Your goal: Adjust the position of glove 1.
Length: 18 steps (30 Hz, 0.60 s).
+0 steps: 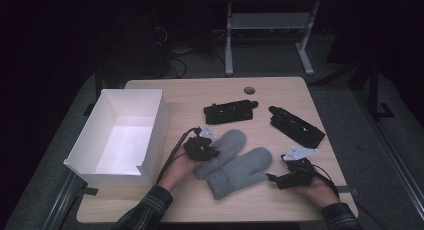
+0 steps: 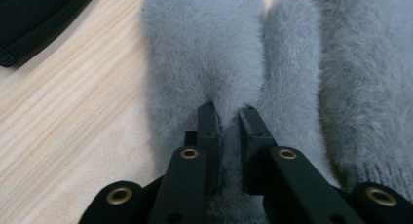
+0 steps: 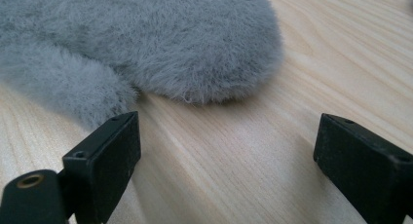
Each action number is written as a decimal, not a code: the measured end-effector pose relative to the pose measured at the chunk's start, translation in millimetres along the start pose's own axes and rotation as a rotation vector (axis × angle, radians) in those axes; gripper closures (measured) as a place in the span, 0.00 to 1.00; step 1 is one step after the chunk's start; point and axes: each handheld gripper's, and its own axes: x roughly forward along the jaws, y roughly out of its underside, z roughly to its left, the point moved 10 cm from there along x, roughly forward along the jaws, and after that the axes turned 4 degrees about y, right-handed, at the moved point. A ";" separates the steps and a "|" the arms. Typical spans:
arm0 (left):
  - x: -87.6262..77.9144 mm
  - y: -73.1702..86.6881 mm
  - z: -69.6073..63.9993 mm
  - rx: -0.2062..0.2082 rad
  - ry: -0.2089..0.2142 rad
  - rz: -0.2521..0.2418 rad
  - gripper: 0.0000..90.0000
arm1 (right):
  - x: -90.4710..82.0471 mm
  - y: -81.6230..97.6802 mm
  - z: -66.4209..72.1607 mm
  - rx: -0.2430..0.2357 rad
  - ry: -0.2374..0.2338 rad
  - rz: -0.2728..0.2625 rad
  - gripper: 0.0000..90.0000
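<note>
From the high view, two grey mittens lie side by side mid-worktop (image 1: pixel 280 87), the left mitten (image 1: pixel 225 145) touching the right mitten (image 1: pixel 240 172), with the white box (image 1: pixel 152 135) open just to their left and two black cases (image 1: pixel 231 111) farther back. My left claw (image 1: pixel 202 150) sits at the left mitten's cuff; my right claw (image 1: pixel 280 179) rests near the other.

The left gripper view adds what the height hides: my jaws are pinched narrow on a fold of the left mitten's (image 2: pixel 204 58) fleece. I judge the grasp is made; next comes lifting it toward the box.

The right gripper view shows my right claw (image 3: pixel 224 151) wide, holding nothing, just short of the right mitten (image 3: pixel 160 44).
</note>
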 end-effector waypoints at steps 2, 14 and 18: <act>-3.4 -2.2 0.4 -0.003 0.017 -0.010 0.93 | 0.0 0.0 0.0 0.000 0.000 0.000 0.11; -39.7 -26.5 -8.1 0.000 0.054 -0.124 0.94 | 0.0 0.0 0.0 0.000 -0.001 0.000 0.11; -48.7 -34.2 -19.1 0.013 0.092 -0.146 0.94 | 0.0 -0.1 0.0 0.000 -0.001 0.000 0.11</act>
